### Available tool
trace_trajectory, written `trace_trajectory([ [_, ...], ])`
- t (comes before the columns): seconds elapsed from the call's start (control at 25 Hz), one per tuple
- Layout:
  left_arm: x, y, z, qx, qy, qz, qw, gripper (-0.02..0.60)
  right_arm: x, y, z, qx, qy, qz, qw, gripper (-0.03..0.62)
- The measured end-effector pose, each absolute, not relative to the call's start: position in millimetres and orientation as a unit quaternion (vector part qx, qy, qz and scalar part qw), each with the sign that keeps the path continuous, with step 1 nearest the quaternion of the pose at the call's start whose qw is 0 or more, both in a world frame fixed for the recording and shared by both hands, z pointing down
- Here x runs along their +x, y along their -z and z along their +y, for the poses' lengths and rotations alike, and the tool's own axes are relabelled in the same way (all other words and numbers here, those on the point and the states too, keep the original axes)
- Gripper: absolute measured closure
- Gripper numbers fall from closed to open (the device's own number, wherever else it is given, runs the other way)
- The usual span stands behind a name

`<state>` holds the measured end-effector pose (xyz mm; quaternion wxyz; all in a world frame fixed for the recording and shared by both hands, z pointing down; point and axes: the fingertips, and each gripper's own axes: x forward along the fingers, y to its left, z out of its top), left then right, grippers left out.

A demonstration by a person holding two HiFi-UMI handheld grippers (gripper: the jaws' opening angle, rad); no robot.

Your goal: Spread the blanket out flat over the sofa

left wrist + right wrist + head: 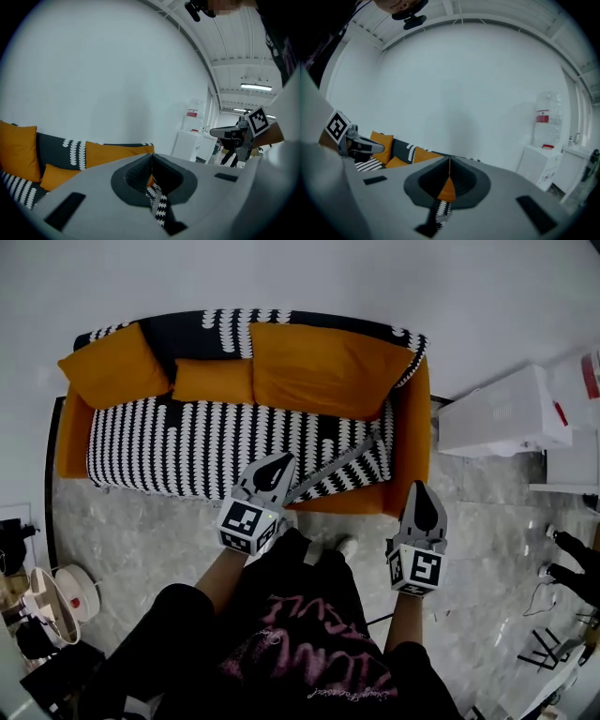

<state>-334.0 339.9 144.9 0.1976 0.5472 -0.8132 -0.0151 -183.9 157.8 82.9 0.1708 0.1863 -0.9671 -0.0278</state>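
Observation:
A black-and-white patterned blanket (pixel 206 451) covers the seat of the orange sofa (pixel 414 427) and runs up over its backrest. Near the front right a grey strip of the blanket (pixel 342 465) lies folded over. My left gripper (pixel 274 468) hovers at the seat's front edge by the low end of that strip. Its jaws are shut, and blanket pattern (pixel 161 206) shows through the gap behind them. My right gripper (pixel 424 499) is shut in front of the sofa's right arm, holding nothing. In the gripper views both jaw pairs meet tip to tip, left gripper (pixel 151 156) and right gripper (pixel 449 161).
Three orange cushions (pixel 323 367) lean on the backrest. White cabinets (pixel 502 413) stand right of the sofa, one carrying a water bottle (pixel 546 119). A round white appliance (pixel 64 601) sits on the floor at the left. The person's feet (pixel 323 545) stand at the sofa's front.

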Motion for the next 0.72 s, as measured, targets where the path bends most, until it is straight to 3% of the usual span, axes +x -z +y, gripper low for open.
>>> trace_trajectory([
  [0.72,-319.5,-139.2,254.2,0.527,-0.027,-0.828,0.192,0.571,-177.9,-104.4,71.7,0.142,0.002,-0.975,0.173,0.572],
])
